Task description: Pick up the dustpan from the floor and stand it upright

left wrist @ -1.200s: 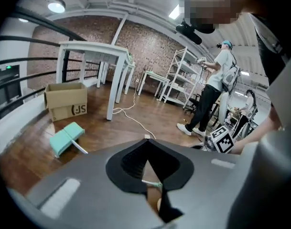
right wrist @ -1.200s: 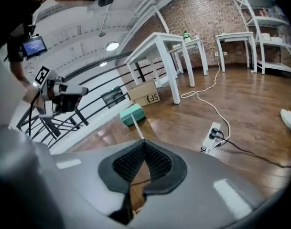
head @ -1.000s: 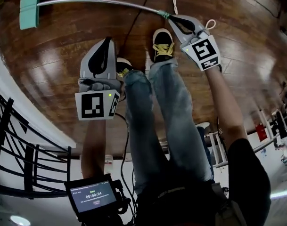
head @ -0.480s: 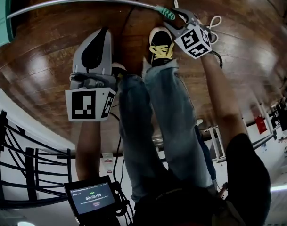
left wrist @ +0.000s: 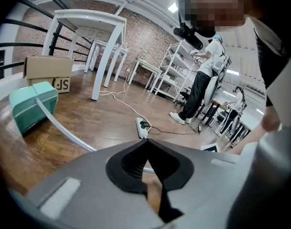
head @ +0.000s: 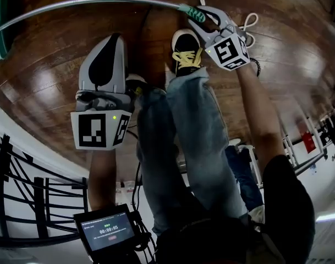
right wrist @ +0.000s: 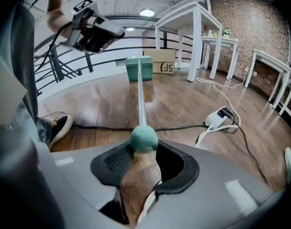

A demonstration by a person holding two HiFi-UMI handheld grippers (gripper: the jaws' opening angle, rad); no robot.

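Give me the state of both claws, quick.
Left claw: closed, nothing in it.
Right claw: closed on the green end of the dustpan handle.

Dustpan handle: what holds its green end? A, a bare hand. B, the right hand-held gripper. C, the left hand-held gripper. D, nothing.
B: the right hand-held gripper is clamped on the dustpan handle at its green tip; the left hand-held gripper is shut and empty.
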